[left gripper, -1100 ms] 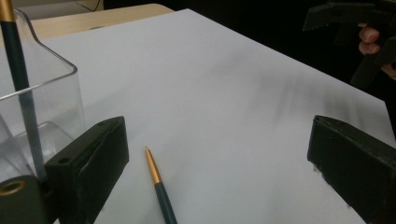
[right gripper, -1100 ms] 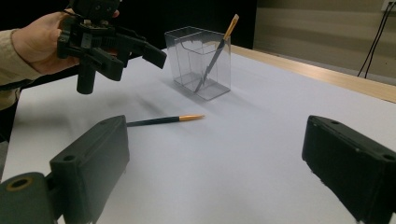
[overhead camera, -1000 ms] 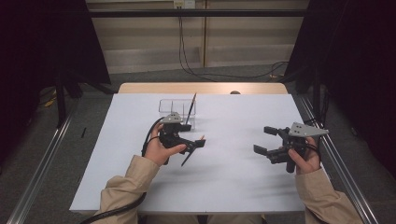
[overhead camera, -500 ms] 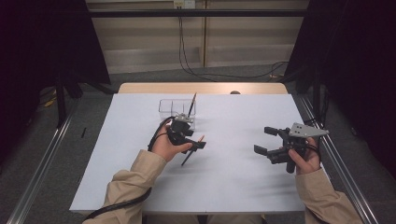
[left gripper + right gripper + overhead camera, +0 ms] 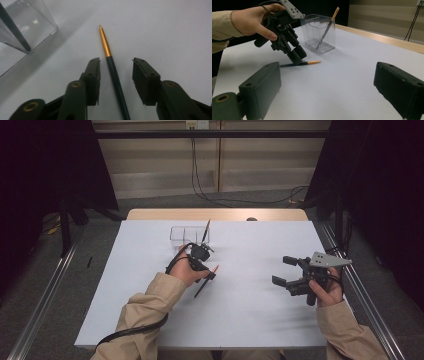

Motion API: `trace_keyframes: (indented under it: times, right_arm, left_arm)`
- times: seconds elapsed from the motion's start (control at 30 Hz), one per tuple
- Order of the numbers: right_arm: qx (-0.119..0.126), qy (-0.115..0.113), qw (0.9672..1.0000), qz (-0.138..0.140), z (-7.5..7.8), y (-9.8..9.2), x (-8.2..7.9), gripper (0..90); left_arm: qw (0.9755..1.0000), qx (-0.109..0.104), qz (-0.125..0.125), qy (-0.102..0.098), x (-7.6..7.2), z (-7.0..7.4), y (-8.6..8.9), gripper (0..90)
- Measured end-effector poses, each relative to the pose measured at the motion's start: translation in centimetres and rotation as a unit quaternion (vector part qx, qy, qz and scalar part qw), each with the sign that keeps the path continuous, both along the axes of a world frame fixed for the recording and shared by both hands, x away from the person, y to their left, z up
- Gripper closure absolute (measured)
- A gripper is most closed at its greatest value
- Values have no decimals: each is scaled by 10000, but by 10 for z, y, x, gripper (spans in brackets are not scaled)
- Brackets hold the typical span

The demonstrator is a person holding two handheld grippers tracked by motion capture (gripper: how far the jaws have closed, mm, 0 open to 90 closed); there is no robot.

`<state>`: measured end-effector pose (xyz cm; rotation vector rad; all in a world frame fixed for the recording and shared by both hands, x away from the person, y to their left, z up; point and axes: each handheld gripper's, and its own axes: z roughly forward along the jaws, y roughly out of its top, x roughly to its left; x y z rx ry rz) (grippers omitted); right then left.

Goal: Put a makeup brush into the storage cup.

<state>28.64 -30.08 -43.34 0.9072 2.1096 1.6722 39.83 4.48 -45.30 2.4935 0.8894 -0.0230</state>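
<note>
Paintbrush (image 5: 113, 72) lies on the worktop (image 5: 250, 315) between the closing, not yet touching left gripper (image 5: 116, 75) jaws: centre them on the dark handle before squeezing.

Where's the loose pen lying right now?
In the high view the pen lies flat on the white sheet, left of centre, between the left gripper's jaws, just near of the clear holder.

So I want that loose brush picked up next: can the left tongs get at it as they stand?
Probably yes: the left tongs already straddle the brush lying flat on the table, jaws just closing, nothing between.
</note>
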Motion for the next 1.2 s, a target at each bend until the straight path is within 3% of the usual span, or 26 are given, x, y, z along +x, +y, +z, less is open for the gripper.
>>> trace_keyframes:
  times: [0.2, 0.33, 0.37, 0.5, 0.6, 0.73, 0.87, 0.97, 1.07, 1.2]
  right_arm:
    - [-4, -16, 10000, -2, 0, -1, 0, 64]
    - [-7, -21, 10000, 3, 0, -2, 0, 65]
    - [-10, -21, 10000, 4, 1, -2, 0, 65]
    - [-3, -39, 10000, -22, 0, -3, 0, 65]
    - [2, -26, 10000, -32, 0, -4, 0, 66]
    - [-16, -28, 10000, -10, -1, -3, 0, 66]
    - [-26, -23, 10000, 1, -1, -2, 0, 66]
    - [-40, -17, 10000, 9, -1, -2, 0, 66]
    - [-44, -12, 10000, 16, -1, -1, 0, 66]
    - [-49, -29, 10000, 43, -1, 0, 0, 66]
  left_arm:
    - [9986, 509, 52, 115, 5, -1, -13, 702]
    - [9953, 964, -89, -32, 3, 1, -23, 767]
    - [9950, 996, -21, -43, 2, 1, -26, 779]
    - [9925, 1212, -134, -76, 0, 2, -31, 834]
    - [9930, 1175, -140, -61, 1, 2, -30, 836]
    - [9967, 789, -26, 164, 1, 3, -24, 836]
    - [9995, 275, 77, 132, 2, 10, -15, 836]
    - [9995, -246, 197, 29, 3, 15, -6, 836]
    - [9964, -769, 280, -209, 5, 20, 5, 836]
    - [9860, -1477, 513, -577, 4, 27, 16, 836]
